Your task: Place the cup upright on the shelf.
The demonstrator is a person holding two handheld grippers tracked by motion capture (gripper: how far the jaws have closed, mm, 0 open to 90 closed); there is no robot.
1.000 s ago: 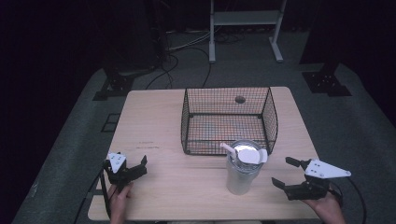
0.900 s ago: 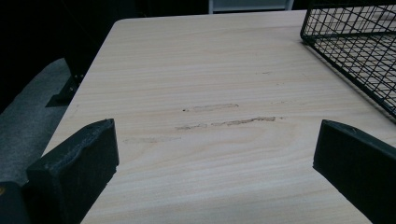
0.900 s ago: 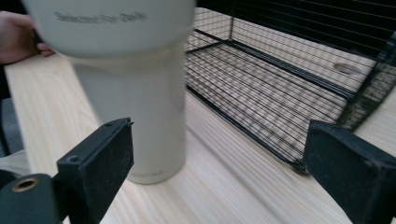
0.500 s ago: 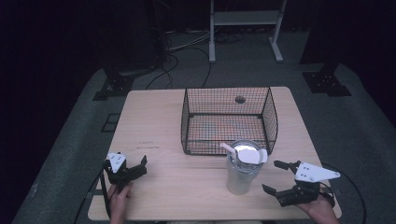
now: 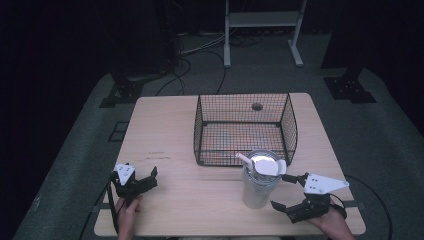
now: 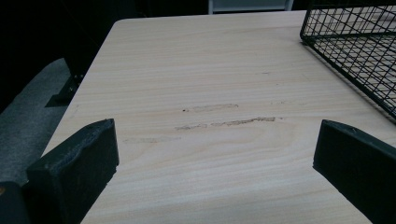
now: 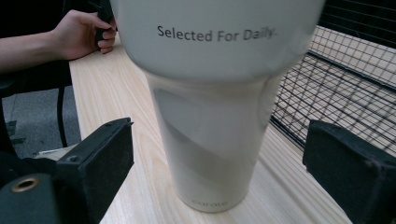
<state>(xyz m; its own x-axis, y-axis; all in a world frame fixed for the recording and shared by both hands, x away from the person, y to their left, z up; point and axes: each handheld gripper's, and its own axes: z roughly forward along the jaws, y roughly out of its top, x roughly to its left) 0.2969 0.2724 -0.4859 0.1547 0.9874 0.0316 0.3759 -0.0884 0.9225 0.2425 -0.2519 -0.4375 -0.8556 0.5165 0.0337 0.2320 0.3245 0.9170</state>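
Closing in: right gripper (image 5: 286, 192) has moved left toward cup (image 5: 259, 185), jaws wide, not touching | left gripper (image 5: 142, 181) parked, jaws apart | grasp looks next

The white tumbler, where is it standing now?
In the high view, the tumbler stands on the table's near right part, just before the wire basket, beside the open right gripper.

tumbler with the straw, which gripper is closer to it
Right. The right gripper sits just beside the tumbler, jaws open and facing it, not touching. The left gripper is far off across the table, open over bare wood.
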